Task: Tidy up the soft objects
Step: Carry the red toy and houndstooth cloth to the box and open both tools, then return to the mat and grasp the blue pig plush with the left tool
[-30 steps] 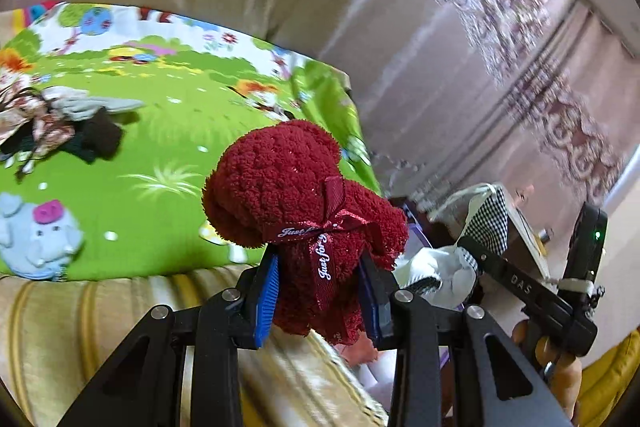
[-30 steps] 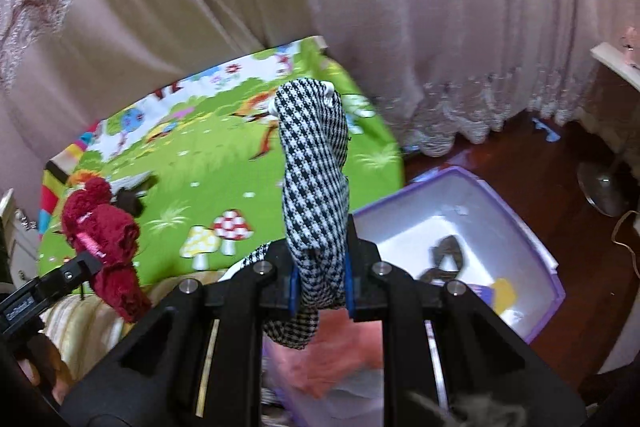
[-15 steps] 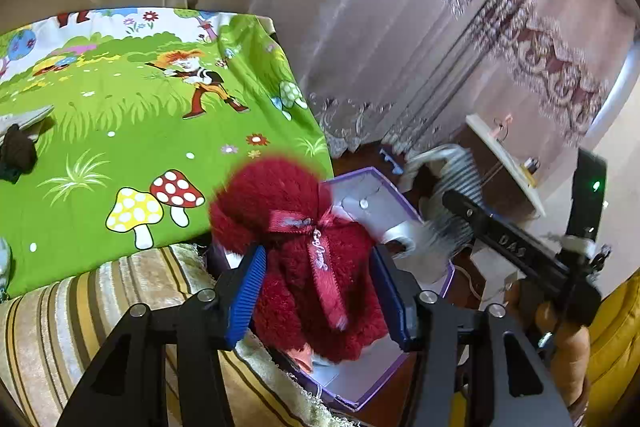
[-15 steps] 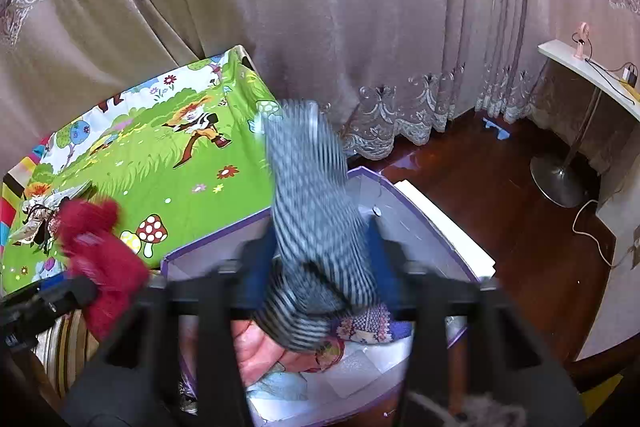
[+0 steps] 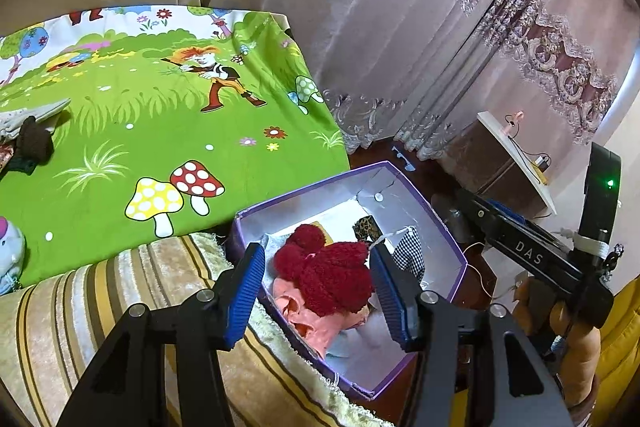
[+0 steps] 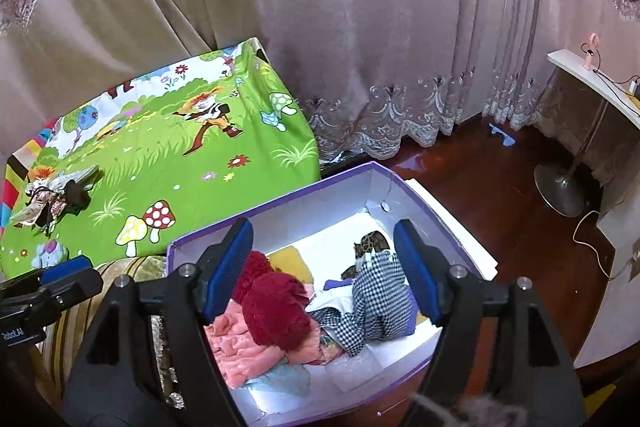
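A purple box [image 6: 280, 205] with white inner walls stands on the floor beside the bed. A dark red plush toy [image 6: 276, 311] lies in it on a pink cloth [image 6: 236, 351]. To its right lies a black-and-white checked cloth [image 6: 380, 303]. My left gripper [image 5: 316, 291] hovers open above the red toy [image 5: 328, 275], its blue pads [image 5: 244, 291] clear of it. My right gripper [image 6: 322, 239] hangs over the box with its jaws opening. The checked cloth lies loose below them.
A green cartoon sheet [image 5: 160, 131] covers the bed, with a striped blanket [image 5: 100, 307] at its near edge. A dark item and a patterned cloth [image 6: 60, 199] and a pale blue plush [image 5: 8, 255] lie on the sheet. Curtains [image 6: 360, 27] hang behind. A stand base [image 6: 560, 187] sits on the wooden floor.
Both grippers swung from above the bed to over the purple box and opened. The red toy and the checked cloth dropped out of them into the box.
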